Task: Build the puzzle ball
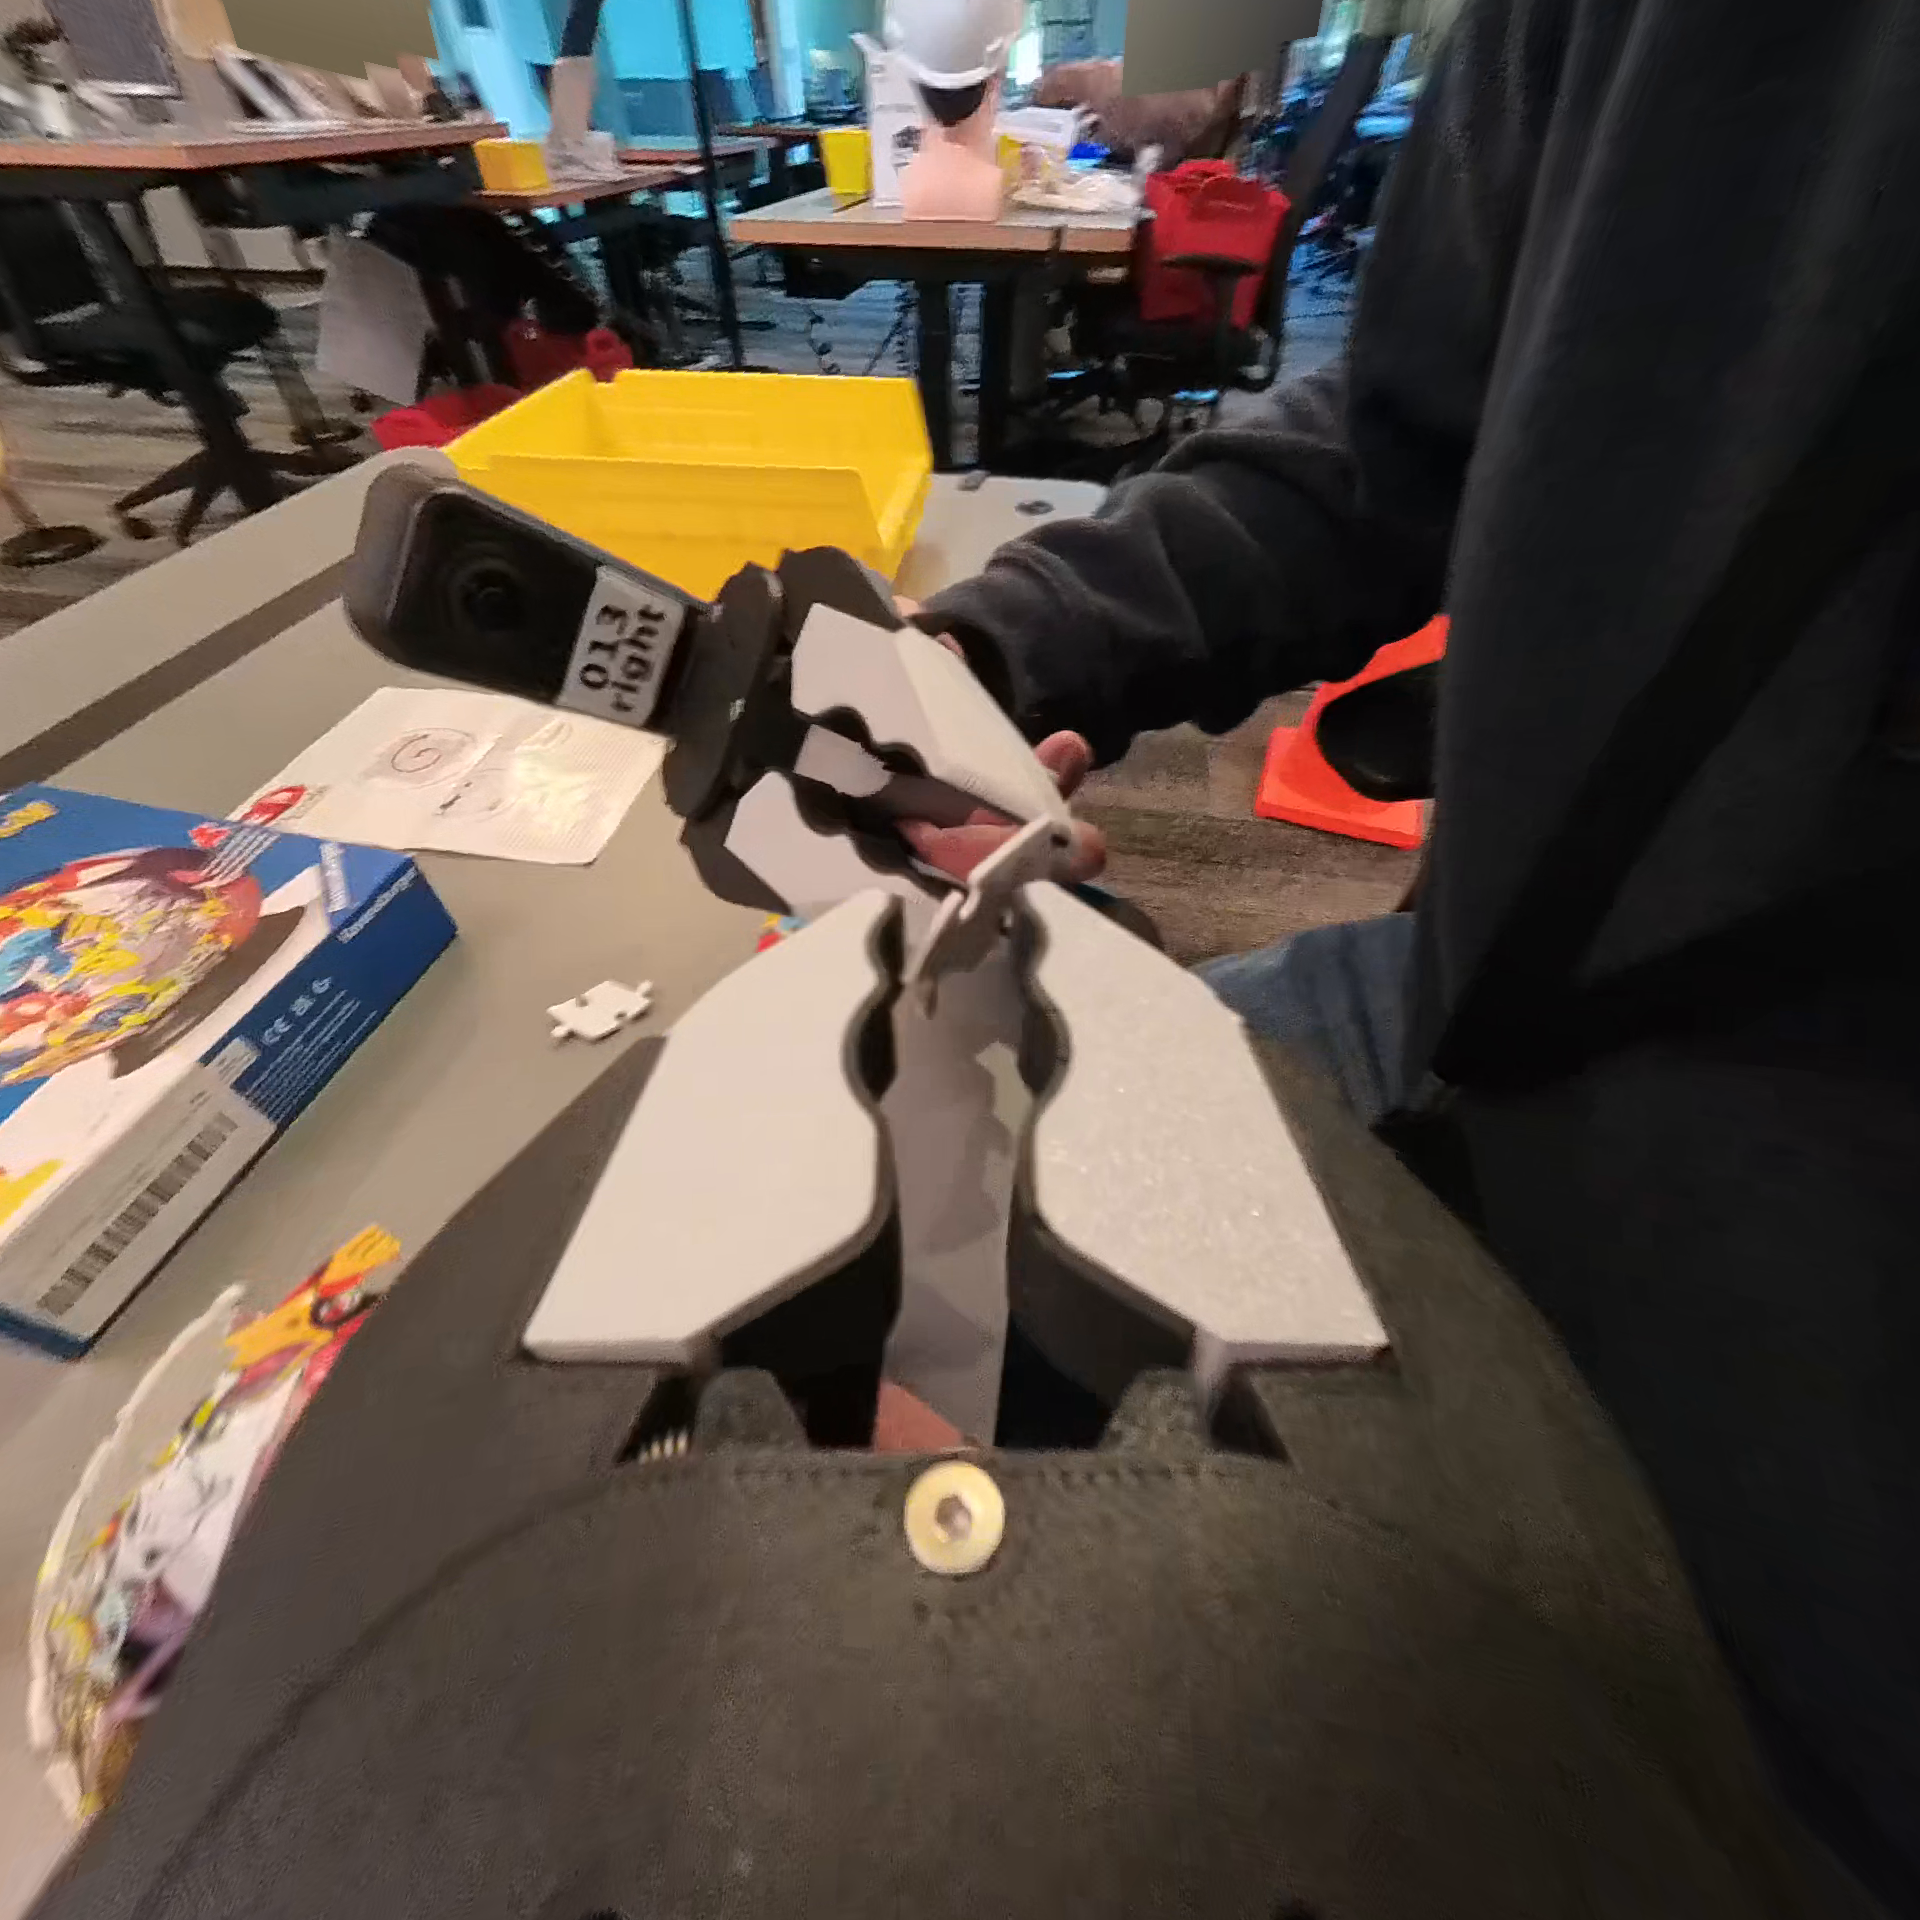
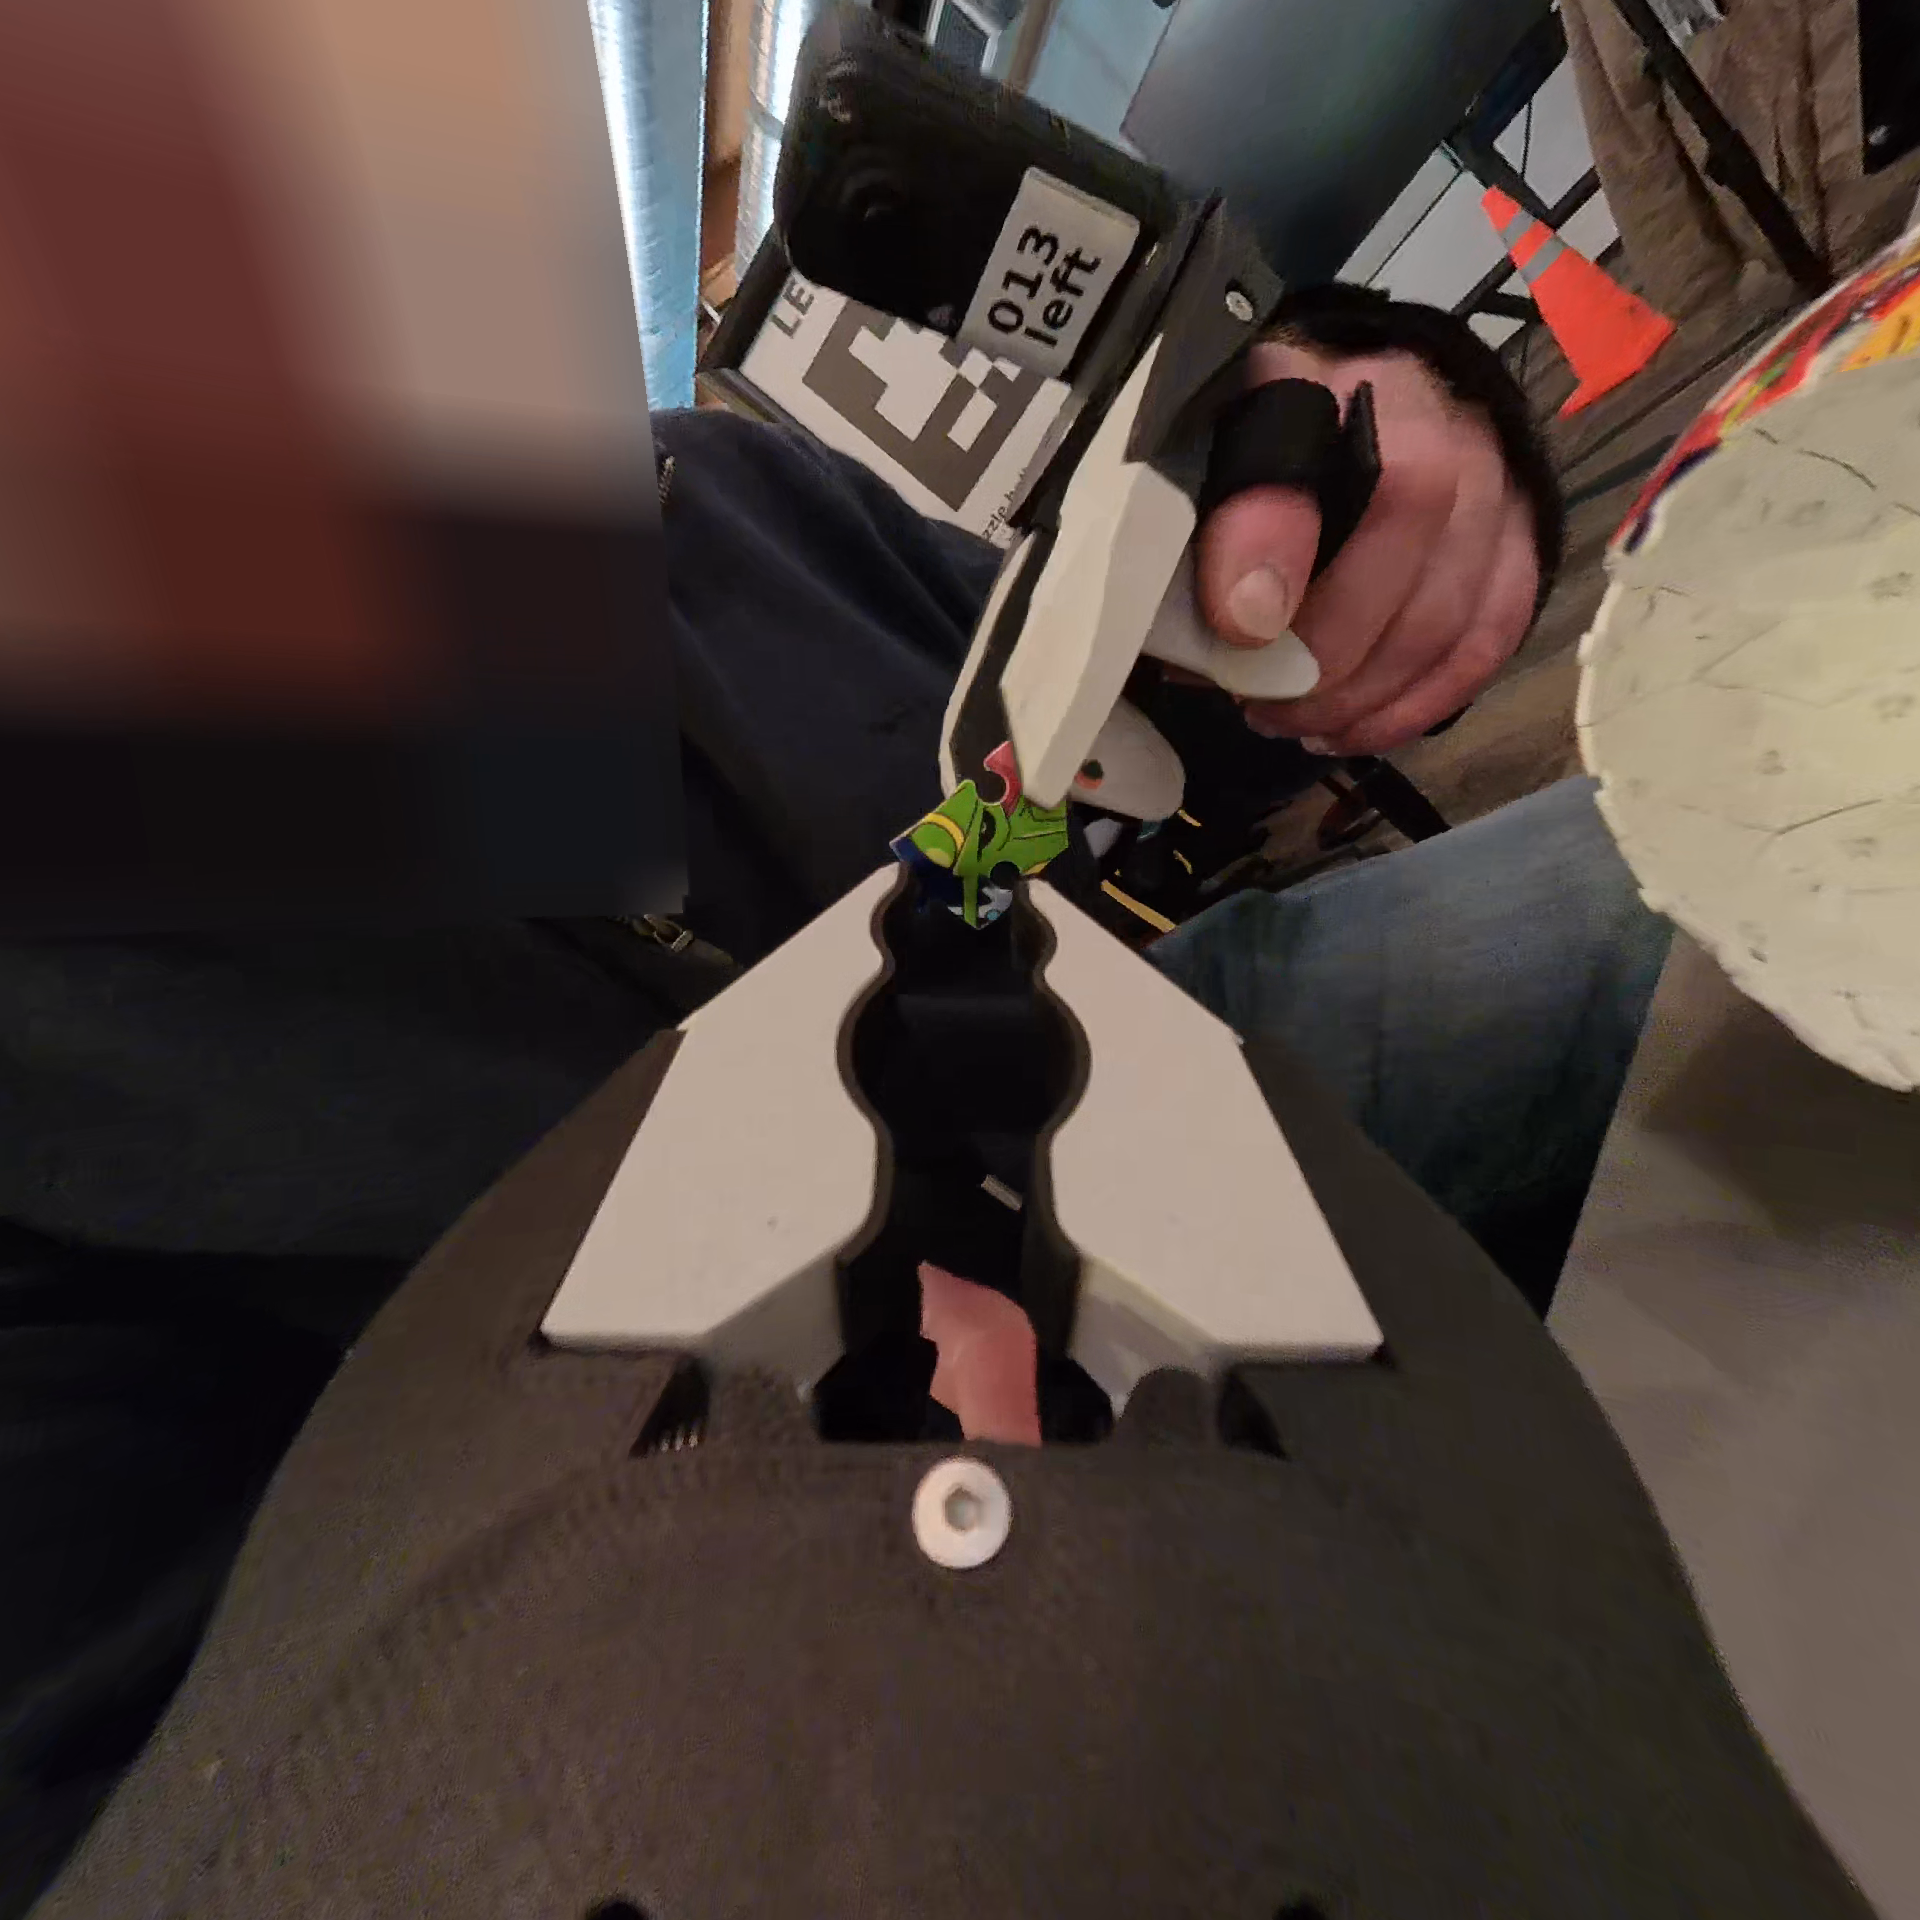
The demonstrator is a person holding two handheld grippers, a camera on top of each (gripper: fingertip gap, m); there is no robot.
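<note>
— Both clenched on one puzzle piece [image 2: 982, 842]: left gripper [image 2: 1013, 795] pinching its top, right gripper [image 2: 961, 904] its bottom?
— Yes. Held well apart from the half-built ball [image 2: 1766, 727], long axis running jaws to jaws.

We see an open workroom. Wood-topped desks [image 1: 249, 156] on dark legs stand in rows, with black swivel chairs [image 1: 197, 343] beside them and a red chair [image 1: 1210, 244] further right. The floor [image 1: 1174, 831] is wood-patterned in grey-brown tones. The far wall [image 1: 644, 62] is bright blue. An orange traffic cone [image 2: 1574, 296] stands on the floor.
</note>
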